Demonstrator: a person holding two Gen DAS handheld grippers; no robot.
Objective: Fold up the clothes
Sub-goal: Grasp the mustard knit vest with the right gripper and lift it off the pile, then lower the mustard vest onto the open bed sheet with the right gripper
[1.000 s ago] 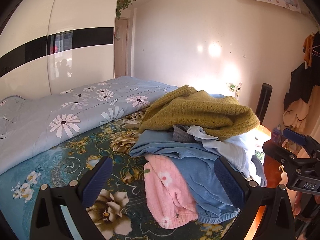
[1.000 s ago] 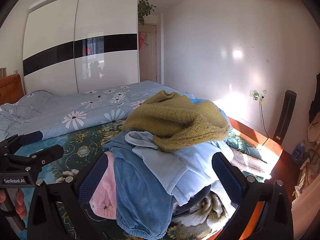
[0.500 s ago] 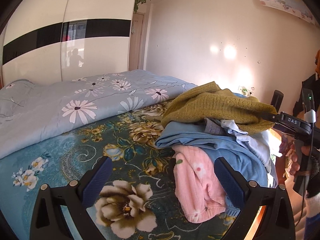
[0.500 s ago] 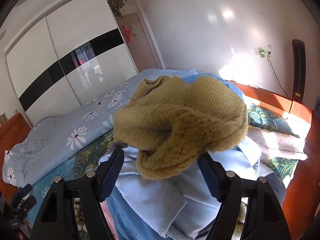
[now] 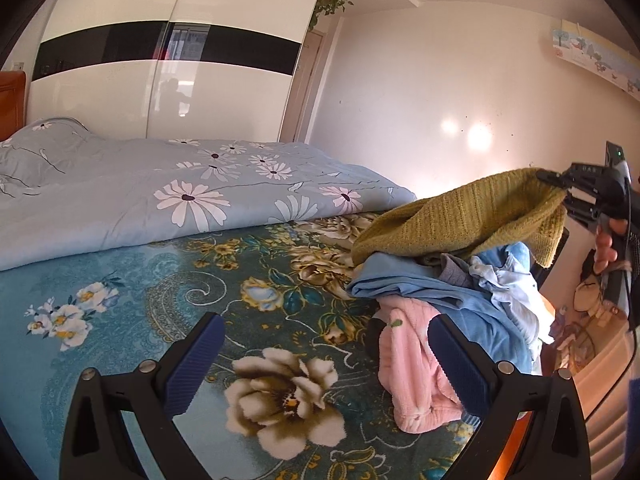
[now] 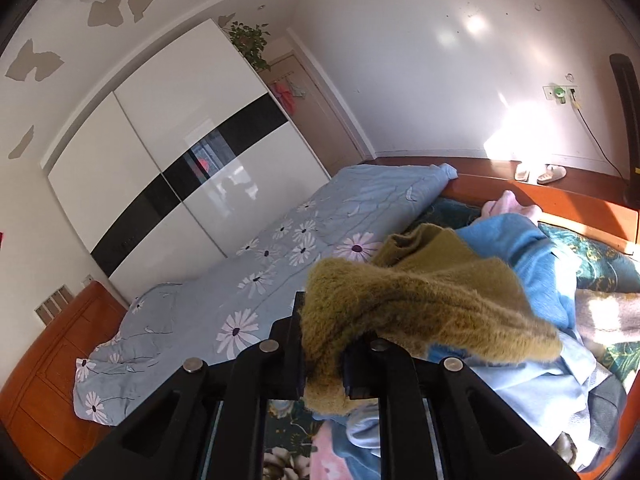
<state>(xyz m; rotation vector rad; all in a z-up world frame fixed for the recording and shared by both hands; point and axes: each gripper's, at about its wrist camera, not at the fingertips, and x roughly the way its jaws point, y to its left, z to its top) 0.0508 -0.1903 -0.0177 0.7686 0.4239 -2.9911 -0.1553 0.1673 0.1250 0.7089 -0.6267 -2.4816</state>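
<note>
The sweater (image 6: 420, 292) is being clamped at 1 edge by the closing right tongs (image 6: 324, 364) and lifted off the pile (image 5: 460, 292) on the bed (image 5: 160, 300). The left tongs (image 5: 320, 356), released and empty, are held over bare bedspread, left of the sweater's hanging length.

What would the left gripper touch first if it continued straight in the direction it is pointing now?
Most likely the floral bedspread. The left gripper is open and empty, tilted down over bare bedspread. The pink garment lies by its right-side finger, probably just off the line; depth is unclear.
</note>
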